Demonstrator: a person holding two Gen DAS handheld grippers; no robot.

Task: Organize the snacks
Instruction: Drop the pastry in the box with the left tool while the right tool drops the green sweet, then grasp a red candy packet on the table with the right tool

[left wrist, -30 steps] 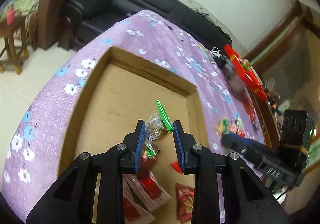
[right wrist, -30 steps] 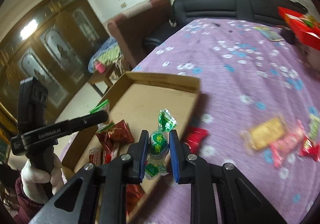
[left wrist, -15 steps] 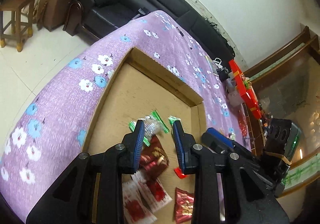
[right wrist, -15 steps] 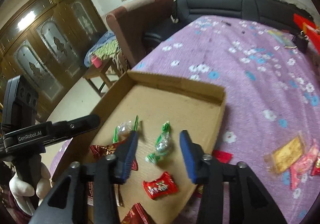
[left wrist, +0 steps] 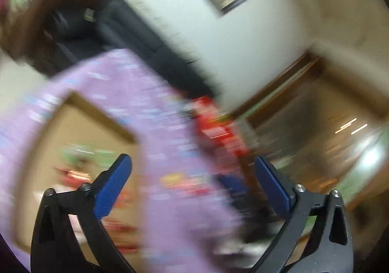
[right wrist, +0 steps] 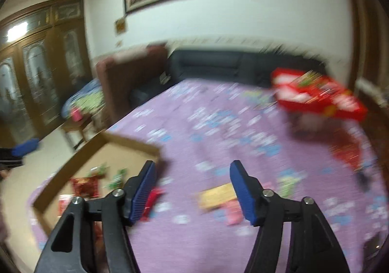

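Both views are motion-blurred. A shallow cardboard tray point(right wrist: 131, 143) lies on the purple flowered tablecloth point(right wrist: 218, 127) and holds several red and green wrapped snacks point(right wrist: 85, 185). The tray also shows in the left wrist view point(left wrist: 97, 117). My right gripper point(right wrist: 192, 190) is open and empty above the cloth, right of the tray. Loose snacks lie ahead of it: a yellow packet point(right wrist: 216, 196), a pink one point(right wrist: 233, 211), a red one point(right wrist: 153, 200) by the tray's corner. My left gripper point(left wrist: 192, 180) is wide open and empty, above the tray's right edge.
A red box point(right wrist: 318, 97) stands at the far right of the table, with a red bag point(right wrist: 347, 151) below it. A black sofa point(right wrist: 218, 66) and brown armchair point(right wrist: 126, 71) stand behind the table. A small wooden side table point(right wrist: 77, 124) stands at the left.
Both grippers dropped their green candies into the tray, opened wide and lifted away. Both views have swung right, toward the loose snacks on the cloth.
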